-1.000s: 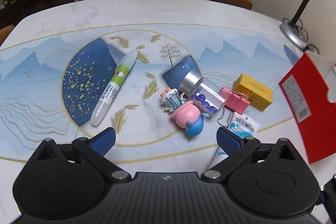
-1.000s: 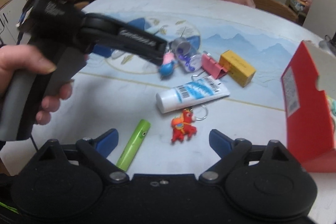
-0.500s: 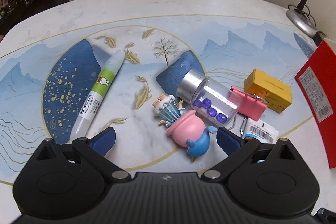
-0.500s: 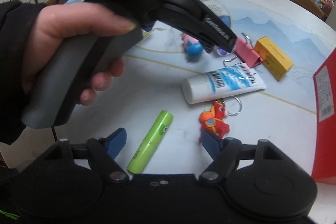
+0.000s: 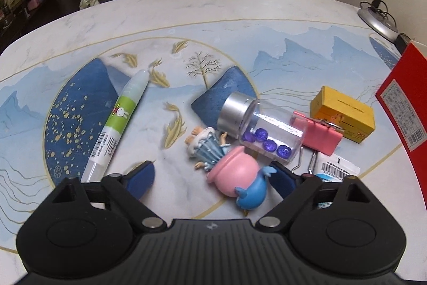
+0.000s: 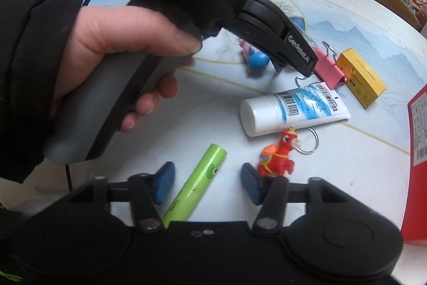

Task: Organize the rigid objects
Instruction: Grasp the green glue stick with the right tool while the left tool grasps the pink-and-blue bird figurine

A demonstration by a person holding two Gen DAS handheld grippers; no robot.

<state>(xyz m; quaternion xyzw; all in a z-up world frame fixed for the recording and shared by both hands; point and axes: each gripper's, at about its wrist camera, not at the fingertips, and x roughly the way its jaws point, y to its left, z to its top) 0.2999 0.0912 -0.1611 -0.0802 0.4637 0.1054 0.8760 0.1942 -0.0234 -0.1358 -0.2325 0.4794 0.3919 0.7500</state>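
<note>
Spreading across both views is the round table (image 5: 240,7) with its painted blue mountains. At its right edge stands a red box (image 5: 400,100), the biggest thing on it. Left of that, in the right wrist view, lies a white tube (image 6: 291,106) with blue print, cap toward the left, and farther off a yellow box (image 5: 344,114) touches a pink binder clip (image 5: 317,135). A clear jar (image 5: 264,124) with a silver lid and purple beads lies on its side beside the clip. Far left in the left wrist view rests a white and green pen (image 5: 117,122).

The left gripper (image 5: 213,178) is closing; a pink and blue figurine (image 5: 240,178) lies between its blue pads, the right pad about touching it, the left pad clear.

The right gripper (image 6: 208,184) is closing too, around a green marker (image 6: 200,186) that lies between the pads, not yet pinched. A red horse keychain (image 6: 277,156) sits just beside its right pad.
</note>
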